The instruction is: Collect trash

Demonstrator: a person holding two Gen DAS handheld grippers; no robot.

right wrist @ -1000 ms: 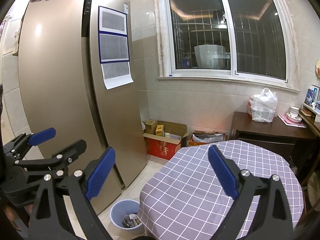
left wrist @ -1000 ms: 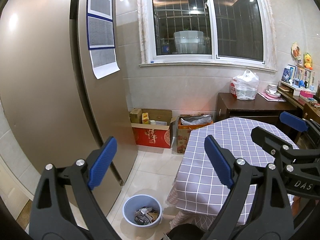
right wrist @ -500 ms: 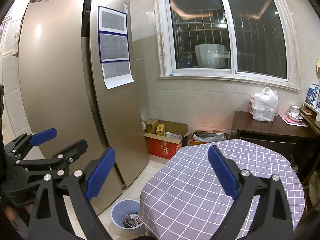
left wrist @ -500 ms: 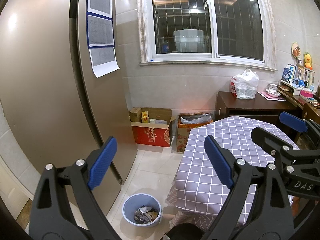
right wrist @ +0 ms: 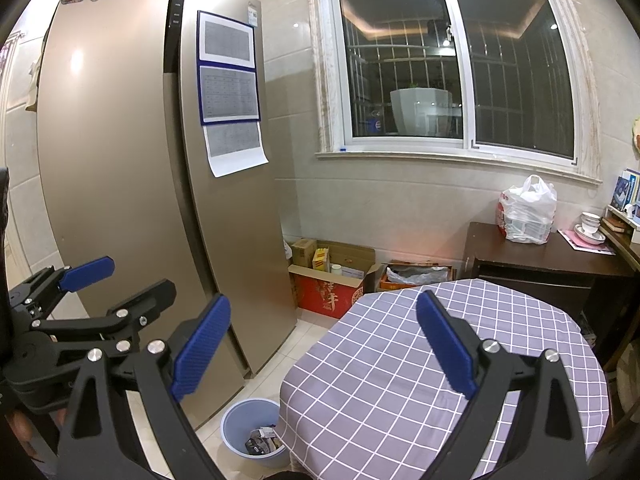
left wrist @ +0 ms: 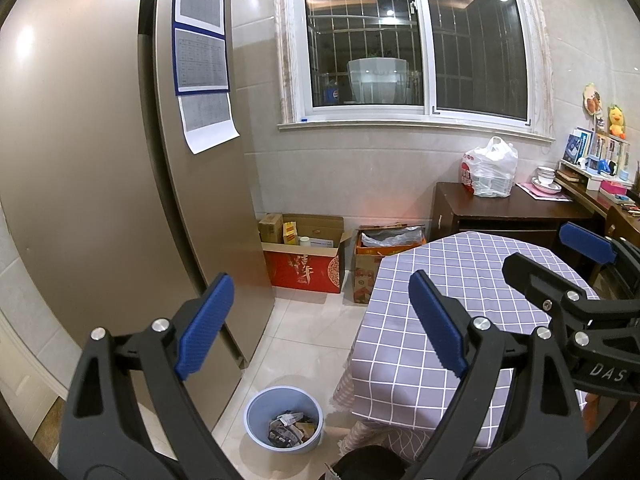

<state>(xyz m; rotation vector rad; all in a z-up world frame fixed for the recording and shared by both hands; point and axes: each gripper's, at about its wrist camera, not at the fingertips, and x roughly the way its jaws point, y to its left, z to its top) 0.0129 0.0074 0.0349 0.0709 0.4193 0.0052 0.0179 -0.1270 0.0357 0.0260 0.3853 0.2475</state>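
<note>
Almost nothing has changed since a second ago. Both tongs hang in the same place above the table [right wrist: 400,380], and the room only slides a tiny bit in the left view. So no trash is being picked up right now (I think the job is done, or a new hunt is about to start).

The left tongs [left wrist: 320,320] are wide open and hold nothing. The right tongs [right wrist: 324,340] are wide open too, and empty.

The trash [left wrist: 289,432] sits in the blue bin [left wrist: 256,412] on the floor, between the fridge [left wrist: 100,200] and the table, right by the hanging cloth. The table top shows no trash at all.

There is room to move down the strip of floor between fridge and table. It is narrow, though. The fridge side is close on the left, and the table edge is close on the right. The two tongs are near each other, so they could bump. Boxes [left wrist: 308,256] stand by the far wall, well away.
</note>
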